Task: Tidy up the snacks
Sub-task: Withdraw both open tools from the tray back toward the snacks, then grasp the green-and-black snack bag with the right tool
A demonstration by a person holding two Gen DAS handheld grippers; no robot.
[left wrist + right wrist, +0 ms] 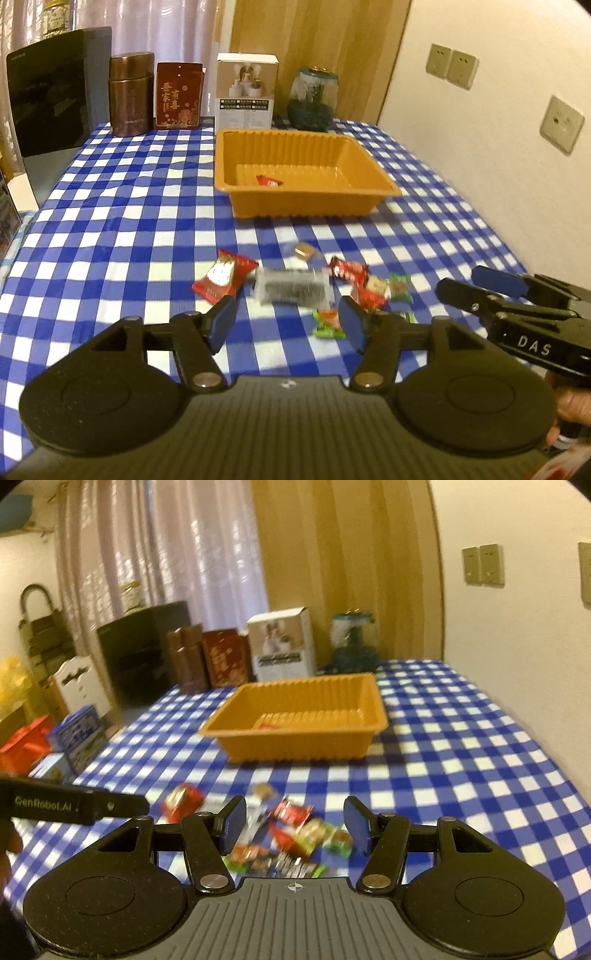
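Nearest in the left wrist view: left gripper (288, 325), matte black plastic linkages, blue pads, jaws released with nothing between them. To its right, right gripper (458, 282), black with blue pads, angled in over the cloth; in its own view (295, 821) jaws likewise released, gripping nothing, hanging above the snacks.

Just beyond the pads, loose snacks on the counter (110, 221), under a glossy blue-and-white checked cloth: crinkled red pouch (223, 277), clear rectangular pack (293, 288) with dark filling, small tan cube candy (303, 251), red bar wrapper (347, 271), green twists (327, 326), all bunched close, some touching.

Past them, a bare strip of cloth, then orange tray (306, 201): thin moulded plastic, ribbed walls, flat flared rim, rectangular. Inside, one red wrapper (269, 181) on the floor, rest of the floor bare.

Open cloth left and right of the tray; right counter edge close to the wall.

Along the back edge, in a row: brown tin (131, 94), red box (180, 96), white carton (245, 90), glass jar (313, 99); dark glossy panel (51, 96) at far left
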